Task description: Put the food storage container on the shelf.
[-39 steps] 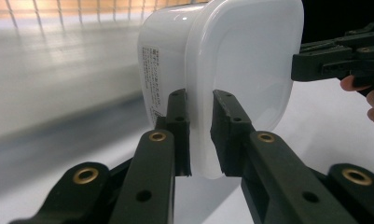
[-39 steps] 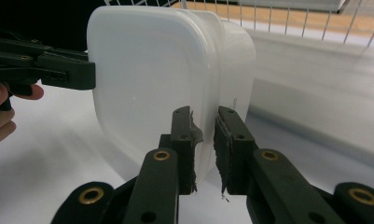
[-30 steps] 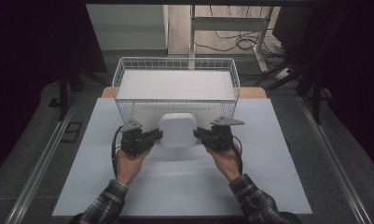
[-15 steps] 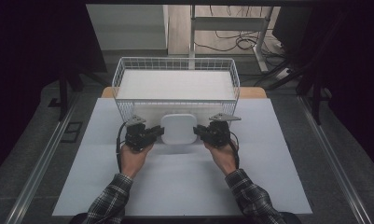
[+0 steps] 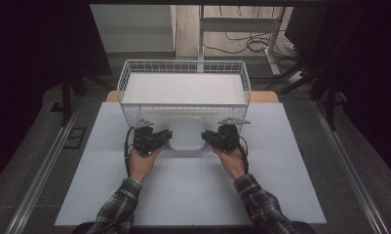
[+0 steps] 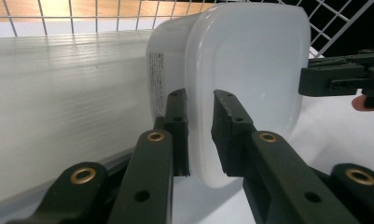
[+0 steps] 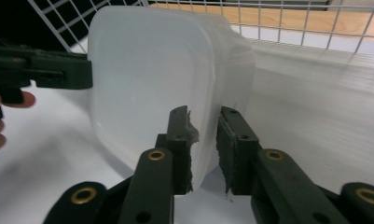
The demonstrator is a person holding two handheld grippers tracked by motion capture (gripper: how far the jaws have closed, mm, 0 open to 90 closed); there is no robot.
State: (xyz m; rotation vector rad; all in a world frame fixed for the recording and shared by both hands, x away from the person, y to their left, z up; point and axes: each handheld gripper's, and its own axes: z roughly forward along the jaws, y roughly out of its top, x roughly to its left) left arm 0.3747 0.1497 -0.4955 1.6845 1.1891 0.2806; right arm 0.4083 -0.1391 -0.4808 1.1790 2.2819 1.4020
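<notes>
A: Item one: white plastic tub (image 5: 186,135). Where is it, and how held?

B: Between the two grippers, pinched at its rim from both sides. Left gripper (image 6: 199,135) clamped on the near edge; right gripper (image 7: 204,140) clamped on the opposite edge, though its jaws have just eased open a little with the rim between them. Tub stands on edge, bottom toward the person, just ahead of the fingertips and against the wire basket (image 5: 183,66).

A: Progress?

B: Judged: tub gripped and carried low by the basket's front wall. Not inside it. Left to do: set it down or lift it over the rim; I cannot tell which.

A: Surface and room?

B: White table sheet (image 5: 193,195) under the hands, wooden edge beyond the basket. Dark surroundings, grey floor, cables (image 5: 242,46) behind.
</notes>
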